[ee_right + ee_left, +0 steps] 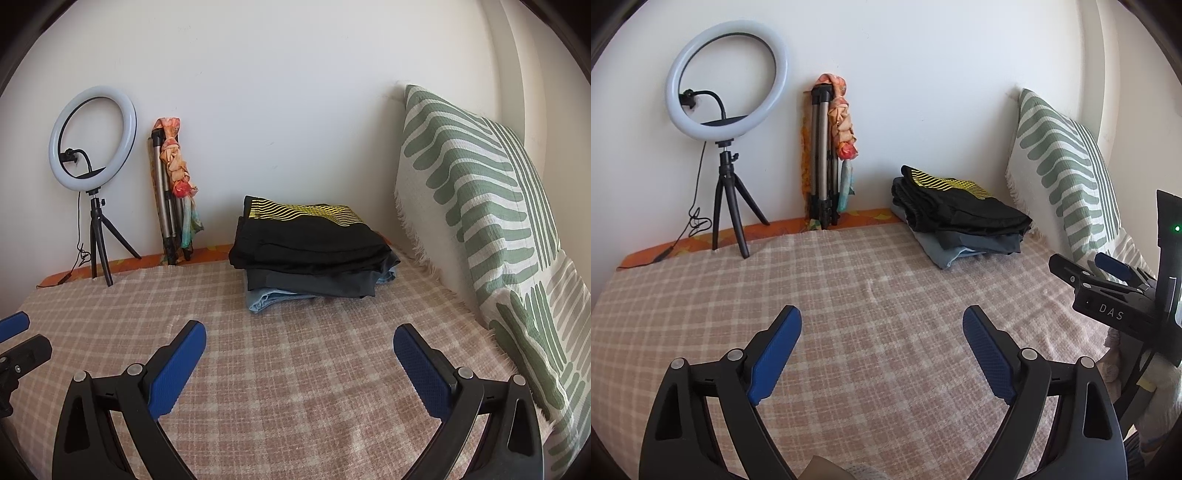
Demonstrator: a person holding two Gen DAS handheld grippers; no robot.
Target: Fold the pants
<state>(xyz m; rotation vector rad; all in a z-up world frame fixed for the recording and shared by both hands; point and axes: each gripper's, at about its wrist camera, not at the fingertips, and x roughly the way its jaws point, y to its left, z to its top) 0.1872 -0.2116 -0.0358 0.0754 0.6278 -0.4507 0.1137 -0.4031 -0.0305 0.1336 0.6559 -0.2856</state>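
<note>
A stack of folded pants (960,214) lies at the back right of the checked bed cover (849,295): black with a yellow wave print on top, dark grey under it, light blue denim at the bottom. It also shows in the right wrist view (314,251). My left gripper (882,325) is open and empty over the bare cover. My right gripper (299,339) is open and empty, short of the stack. The right gripper's body shows at the right of the left wrist view (1108,291).
A ring light on a small tripod (726,122) and a folded tripod with a scarf (827,155) stand against the back wall. A green-and-white patterned pillow (498,221) leans along the right side. An orange sheet edge (775,225) runs along the back.
</note>
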